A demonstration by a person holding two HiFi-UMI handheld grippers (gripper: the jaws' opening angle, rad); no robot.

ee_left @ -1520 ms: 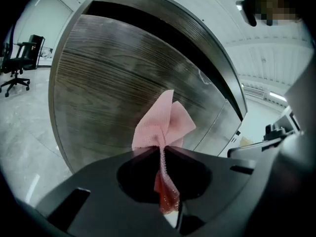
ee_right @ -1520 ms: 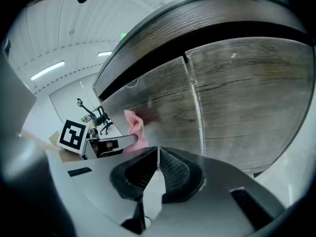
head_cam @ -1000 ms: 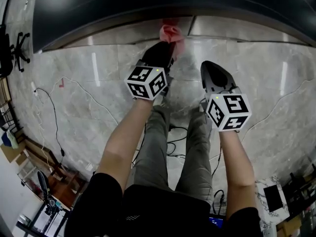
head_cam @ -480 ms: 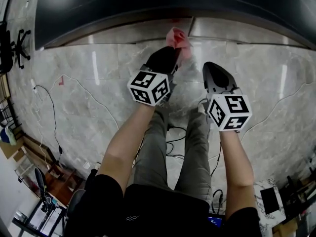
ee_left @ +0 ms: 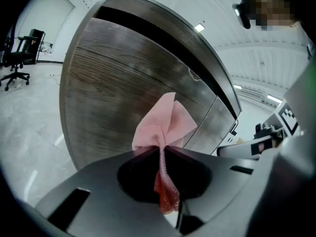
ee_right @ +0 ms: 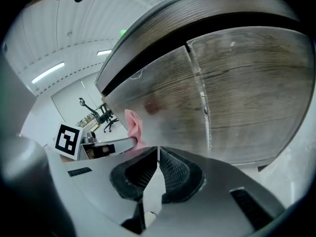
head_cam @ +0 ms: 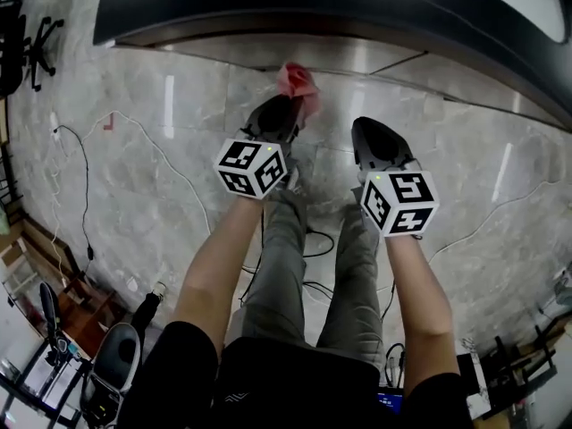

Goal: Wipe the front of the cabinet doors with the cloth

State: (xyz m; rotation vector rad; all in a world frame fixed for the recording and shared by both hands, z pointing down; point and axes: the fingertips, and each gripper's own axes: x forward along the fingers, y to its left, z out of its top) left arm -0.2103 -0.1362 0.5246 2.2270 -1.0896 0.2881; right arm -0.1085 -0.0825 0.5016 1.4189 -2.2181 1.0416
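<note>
Jaws of the left gripper (ee_left: pixel 160 151) are clamped on the cloth (ee_left: pixel 165 120), fanned out just ahead; those of the right gripper (ee_right: pixel 158 151) are closed empty. Looks soft and floppy, probably best gripped bunched.

Both arms stretched forward, side by side. Left claw (ee_left: pixel 160 149) pinching cloth (ee_left: pixel 165 122); right claw (ee_right: pixel 158 149) jaws together, empty.

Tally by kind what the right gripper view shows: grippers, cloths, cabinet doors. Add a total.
Grippers: 2, left gripper and right gripper
Cloths: 1, pink cloth
Cabinet doors: 2, door by the cloth and other door
Total: 5
</note>
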